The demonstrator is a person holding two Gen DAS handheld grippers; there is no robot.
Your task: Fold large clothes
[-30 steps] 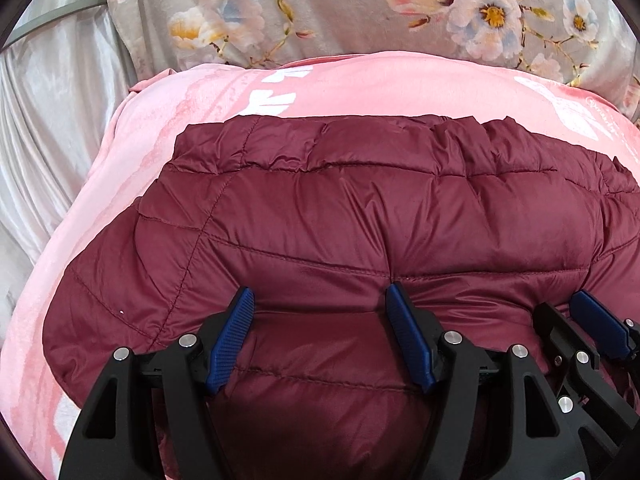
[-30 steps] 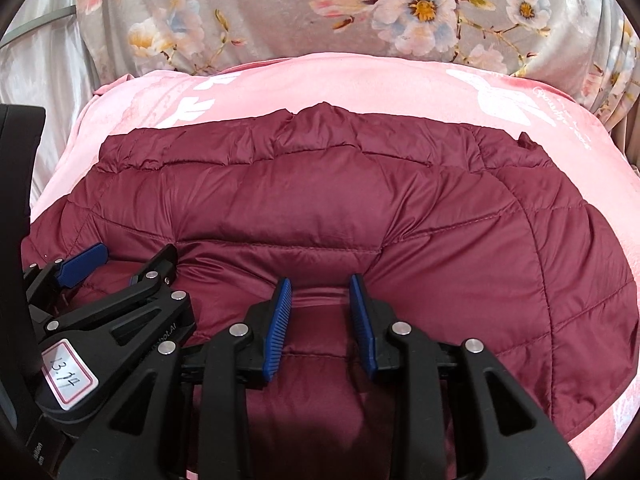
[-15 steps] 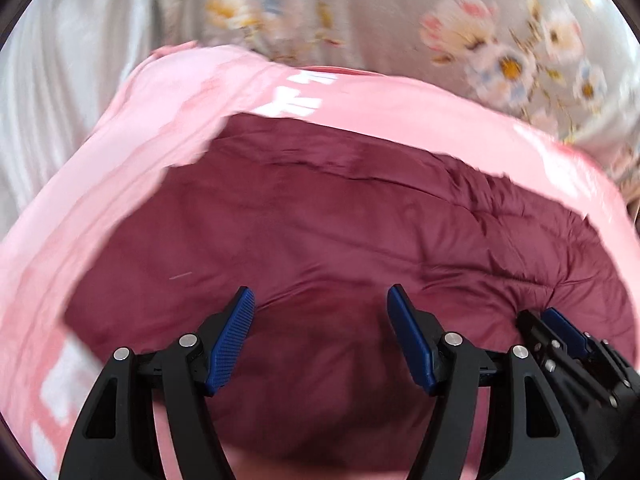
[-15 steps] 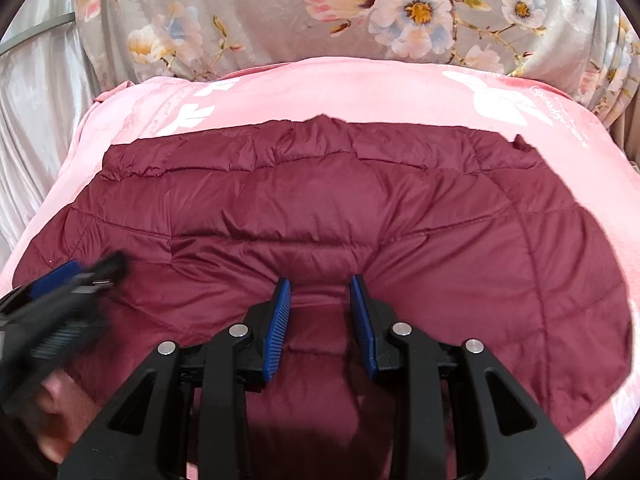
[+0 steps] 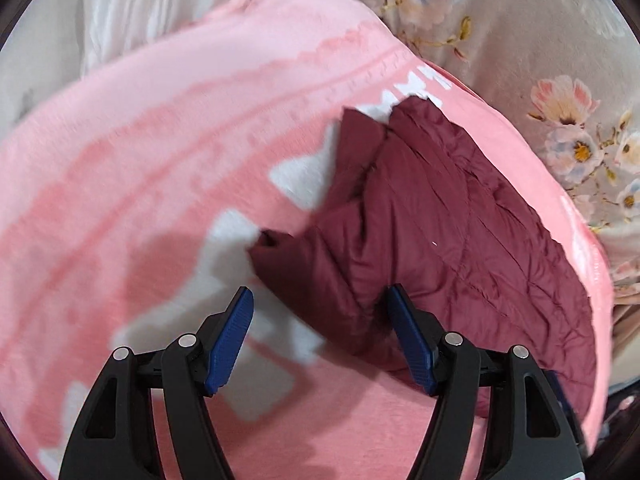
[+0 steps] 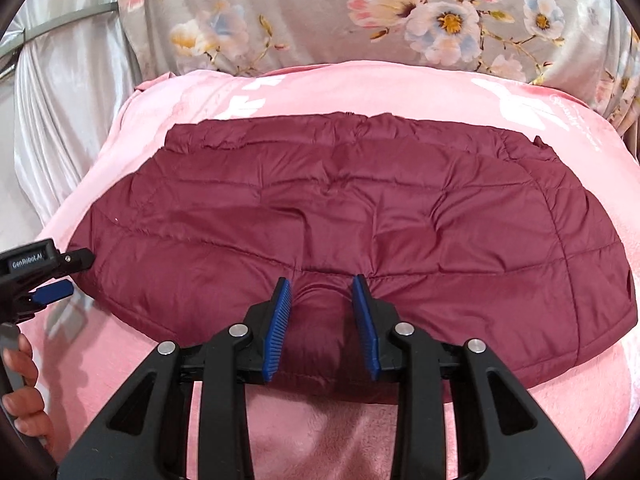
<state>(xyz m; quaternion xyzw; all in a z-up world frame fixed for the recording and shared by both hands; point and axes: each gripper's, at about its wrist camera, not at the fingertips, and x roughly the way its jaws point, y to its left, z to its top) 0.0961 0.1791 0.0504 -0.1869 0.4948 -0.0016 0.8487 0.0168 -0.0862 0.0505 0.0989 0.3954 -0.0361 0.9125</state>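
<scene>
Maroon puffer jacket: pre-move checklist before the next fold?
1. Right gripper fingers pinch the maroon quilted puffer jacket at its near edge: ok.
2. Left gripper open, holding nothing: ok.
3. Left gripper beside the jacket's left edge, over the pink plush blanket: ok.
4. Jacket spread flat on the blanket: ok, mild wrinkles.
5. Sleeves tucked under: cannot tell.
6. Left wrist view sharp enough to aim: not ok, motion blur.

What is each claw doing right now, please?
Left claw: open, holding nothing, above the pink blanket.
Right claw: shut on the maroon jacket.
</scene>
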